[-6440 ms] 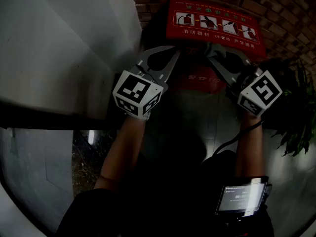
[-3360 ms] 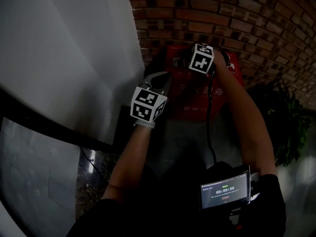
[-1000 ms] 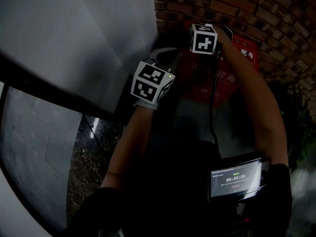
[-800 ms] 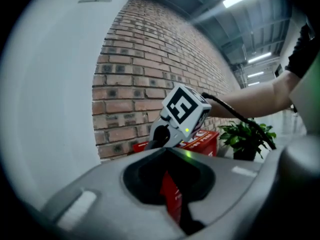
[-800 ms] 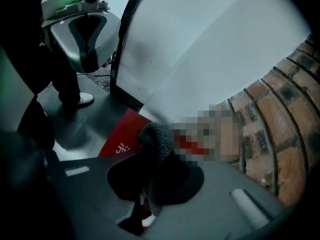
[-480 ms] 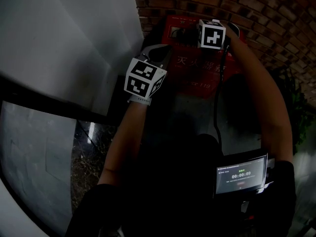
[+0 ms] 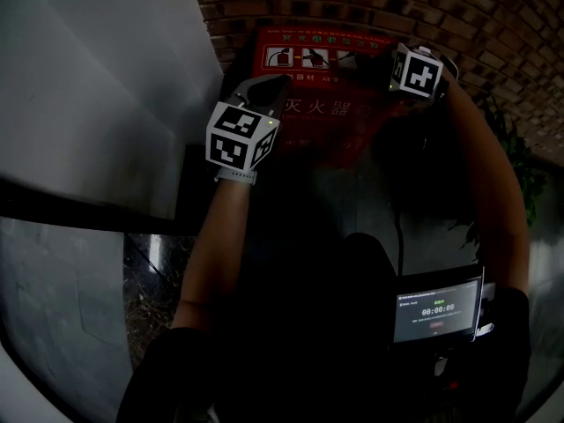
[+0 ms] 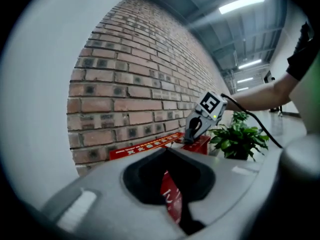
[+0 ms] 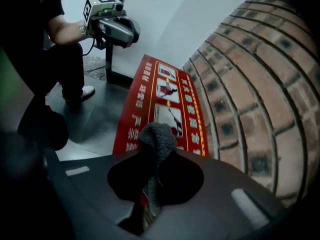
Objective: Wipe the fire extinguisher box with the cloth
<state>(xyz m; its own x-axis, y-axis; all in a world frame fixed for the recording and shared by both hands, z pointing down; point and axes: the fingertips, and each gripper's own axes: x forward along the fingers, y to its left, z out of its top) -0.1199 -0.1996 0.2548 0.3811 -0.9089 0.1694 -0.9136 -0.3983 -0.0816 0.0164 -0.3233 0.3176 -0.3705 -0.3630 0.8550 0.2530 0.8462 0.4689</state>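
Head view: a red fire extinguisher box (image 7: 322, 117) stands on the floor (image 9: 95, 116) with its back against a brick wall (image 7: 493, 25). A pale wall (image 7: 97, 86) is close on its left and a potted plant (image 8: 237, 136) is near its right.
Right gripper view: the right gripper (image 9: 161, 156) has its jaws clenched on a grey cloth (image 9: 157, 135). A bunched fold sticks out past the tips, over the box's top panel of pictograms, near the back edge by the bricks. Whether the fold touches the panel cannot be told.
Left gripper view: the left gripper (image 8: 167, 152) has its jaws closed together with nothing between them. It hangs by the box's front left corner.
Cloth handling: it looks soft, light and limp, with a knitted grip, and will likely fold under pressure. Pinching it bunched, with a pad left showing, suits it.
Box handling: it looks rigid and smooth-faced, and probably heavy enough to stay put. The free jaws could steady its left edge.
Edges: rough brick lies behind the top's back edge and could snag the cloth. The pale wall cramps the left side.
Open room: the front face and the floor before it look free for strokes.
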